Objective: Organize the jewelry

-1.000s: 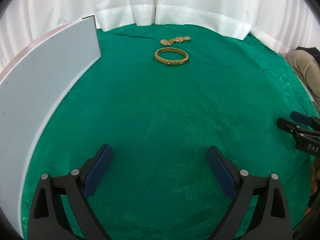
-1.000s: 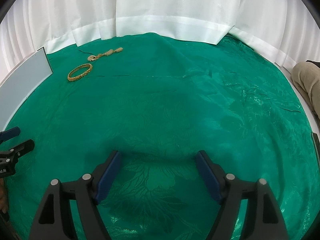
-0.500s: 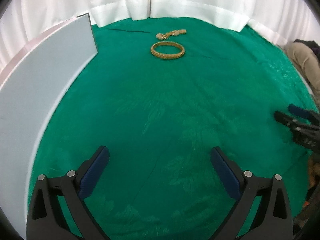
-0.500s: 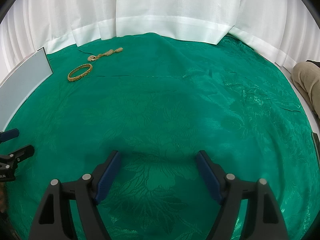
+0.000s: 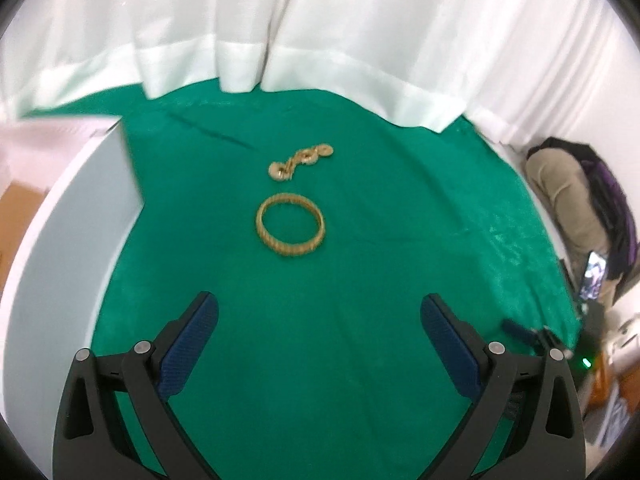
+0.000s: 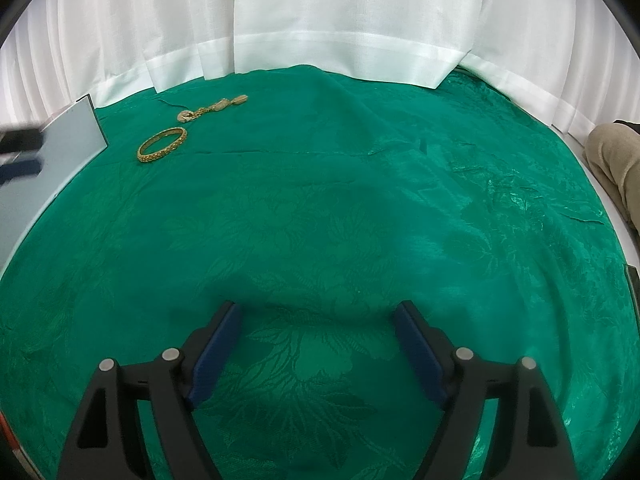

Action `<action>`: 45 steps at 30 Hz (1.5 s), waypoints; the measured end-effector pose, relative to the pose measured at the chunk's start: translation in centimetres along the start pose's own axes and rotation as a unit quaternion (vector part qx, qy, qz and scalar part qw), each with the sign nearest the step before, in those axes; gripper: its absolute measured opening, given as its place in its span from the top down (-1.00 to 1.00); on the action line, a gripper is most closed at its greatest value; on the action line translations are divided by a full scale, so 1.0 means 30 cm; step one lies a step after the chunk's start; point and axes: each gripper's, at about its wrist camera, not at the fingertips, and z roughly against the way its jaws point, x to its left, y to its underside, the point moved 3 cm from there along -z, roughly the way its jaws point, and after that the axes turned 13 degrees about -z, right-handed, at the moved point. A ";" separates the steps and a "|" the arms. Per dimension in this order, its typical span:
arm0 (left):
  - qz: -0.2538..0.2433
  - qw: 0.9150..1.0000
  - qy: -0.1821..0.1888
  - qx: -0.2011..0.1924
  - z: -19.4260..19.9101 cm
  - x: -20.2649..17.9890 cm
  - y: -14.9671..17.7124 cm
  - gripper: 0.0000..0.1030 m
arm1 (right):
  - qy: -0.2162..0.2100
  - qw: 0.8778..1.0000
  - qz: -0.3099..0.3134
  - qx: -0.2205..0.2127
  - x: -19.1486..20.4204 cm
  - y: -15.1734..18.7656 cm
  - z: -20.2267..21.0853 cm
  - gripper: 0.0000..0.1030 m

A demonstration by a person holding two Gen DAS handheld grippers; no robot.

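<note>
- The left gripper (image 5: 318,322) hangs over the green cloth (image 5: 360,280) with its 2 blue-padded fingers (image 5: 188,346) spread wide; nothing sits between them and the pads touch no jewelry
- Straight ahead of the left gripper, well beyond the fingertips, a gold bangle (image 5: 290,230) lies flat on the cloth
- Just past the bangle, apart from it, a gold chain piece (image 5: 300,161) with small round links lies stretched at a slant toward the white curtain (image 5: 320,20)
- A pale grey board (image 5: 72,240) lies along the left side of the cloth in the left wrist view, near the bangle but not touching it
- The right gripper (image 6: 318,322) hovers low over the cloth, its jaws wide and opening a touch more; only bare patterned fabric shows between the 2 blue pads (image 6: 216,356), and they grip nothing
- From the right wrist view the bangle (image 6: 162,144) and the chain piece (image 6: 212,108) lie far off at the upper left, beside the corner of the grey board (image 6: 76,132)
- A blurred dark shape at the left edge of the right wrist view is the other gripper (image 6: 20,152); its jaws cannot be read from there
- At the right edge a person's beige trouser leg (image 6: 618,160) sits beyond the cloth's border
</note>
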 end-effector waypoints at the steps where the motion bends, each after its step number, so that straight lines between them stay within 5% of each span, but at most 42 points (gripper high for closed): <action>1: -0.018 1.000 -0.001 0.006 -0.039 -0.007 -0.023 -0.96 | 0.000 1.000 0.000 0.000 0.001 0.000 0.000 -0.60; 6: -0.076 0.994 -0.073 0.041 -0.238 0.017 -0.110 -0.96 | 0.000 1.000 0.000 0.000 0.003 0.001 0.000 -0.61; 11: -0.055 0.994 -0.061 0.066 -0.377 0.067 -0.138 -0.96 | 0.000 1.000 0.000 0.000 0.001 0.001 0.001 -0.61; 17: -0.048 0.991 -0.101 0.075 -0.426 0.092 -0.131 -0.99 | 0.000 1.000 0.000 0.001 0.001 0.003 0.002 -0.63; 19: -0.046 0.991 -0.103 0.072 -0.421 0.088 -0.131 -0.95 | 0.000 1.000 0.000 0.001 0.002 0.004 0.000 -0.63; 23: -0.065 0.992 -0.098 0.049 -0.386 0.058 -0.123 -0.35 | 0.000 1.000 0.000 0.001 0.003 0.002 -0.001 -0.63; 30: -0.071 0.990 -0.115 0.043 -0.323 0.032 -0.066 -0.34 | 0.000 1.000 0.000 0.001 0.003 0.000 -0.002 -0.63; 39: -0.032 0.993 -0.105 0.043 -0.096 0.062 0.176 -0.34 | 0.000 1.000 0.000 0.001 0.005 0.001 -0.003 -0.63; 45: -0.011 0.989 -0.148 0.022 -0.009 0.096 0.284 -0.35 | 0.000 1.000 0.001 0.001 0.001 0.001 -0.003 -0.63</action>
